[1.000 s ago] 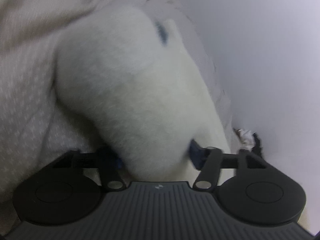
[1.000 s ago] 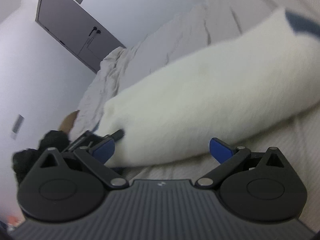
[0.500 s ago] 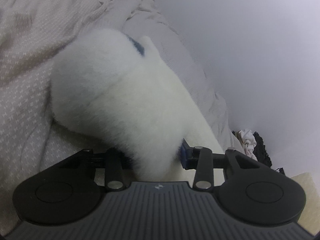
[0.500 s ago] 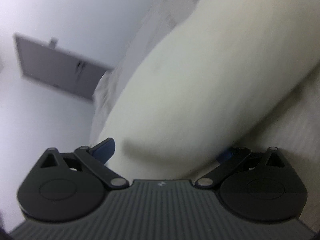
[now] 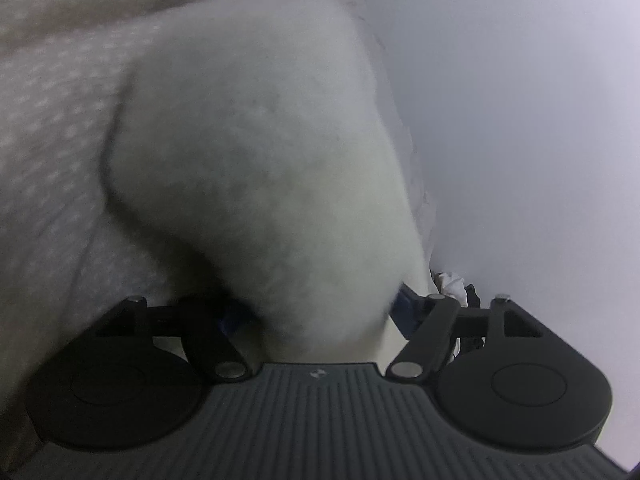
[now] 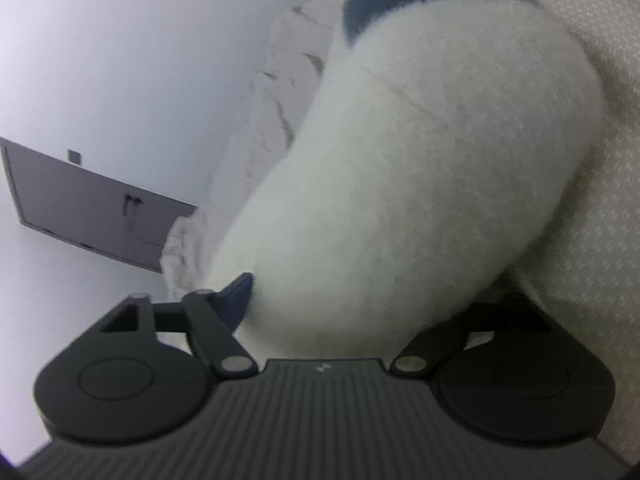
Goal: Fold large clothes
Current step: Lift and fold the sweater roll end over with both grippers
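A fluffy white fleece garment [image 5: 256, 152] bulges between the fingers of both the left hand-held gripper [image 5: 316, 312] and right hand-held gripper [image 6: 360, 304], each clamped on it, above a patterned bedspread [image 6: 592, 240].

Both wrist views look closely along the same fluffy garment [image 5: 264, 184].
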Motion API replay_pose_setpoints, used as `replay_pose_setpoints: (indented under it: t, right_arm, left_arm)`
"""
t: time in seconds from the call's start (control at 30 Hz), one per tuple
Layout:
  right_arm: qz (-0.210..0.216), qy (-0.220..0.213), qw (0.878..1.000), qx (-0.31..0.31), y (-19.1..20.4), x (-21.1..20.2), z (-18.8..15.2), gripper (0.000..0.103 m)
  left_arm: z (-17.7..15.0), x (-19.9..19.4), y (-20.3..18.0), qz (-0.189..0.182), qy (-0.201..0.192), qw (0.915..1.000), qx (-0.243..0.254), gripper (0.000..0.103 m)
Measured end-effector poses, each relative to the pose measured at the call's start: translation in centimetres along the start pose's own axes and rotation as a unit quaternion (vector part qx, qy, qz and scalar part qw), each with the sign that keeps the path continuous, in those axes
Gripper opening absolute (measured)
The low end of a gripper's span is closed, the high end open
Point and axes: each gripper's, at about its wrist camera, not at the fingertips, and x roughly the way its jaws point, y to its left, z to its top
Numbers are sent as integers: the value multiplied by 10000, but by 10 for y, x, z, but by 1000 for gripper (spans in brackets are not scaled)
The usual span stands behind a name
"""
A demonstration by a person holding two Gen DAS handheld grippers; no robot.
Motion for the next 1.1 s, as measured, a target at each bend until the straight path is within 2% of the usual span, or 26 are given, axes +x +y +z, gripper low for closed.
replay_pose_setpoints:
  t: [0.1, 0.17, 0.27, 0.33, 0.4, 0.57, 0.83, 1.1]
  right_arm:
    - [19, -36, 10000, -43, -2, 4, 1, 77]
    - [-2, -56, 9999, -124, 0, 6, 1, 72]
    - [6, -113, 9990, -438, 6, 3, 3, 58]
    - [13, -190, 9976, -668, 12, 0, 5, 48]
    - [20, -278, 9953, -925, 21, -5, 4, 45]
    - [136, -498, 9897, -1336, 44, -20, 3, 44]
    - [375, -791, 9841, -1547, 61, -69, 7, 44]
    - [556, -835, 9857, -1351, 80, -111, 45, 44]
  left_arm:
    - [3, 6, -5, -49, -33, 9997, 238, 76]
    - [3, 7, -12, 36, -140, 9980, 618, 69]
    - [-2, 2, -22, 123, -259, 9947, 990, 54]
    - [-6, -4, -30, 143, -358, 9916, 1235, 49]
    - [-8, -10, -35, 125, -444, 9894, 1374, 47]
    - [-14, -33, -42, -190, -549, 9875, 1466, 46]
    - [-36, -65, -63, -667, -526, 9812, 1732, 46]
    - [-60, -81, -135, -889, -413, 9742, 2034, 47]
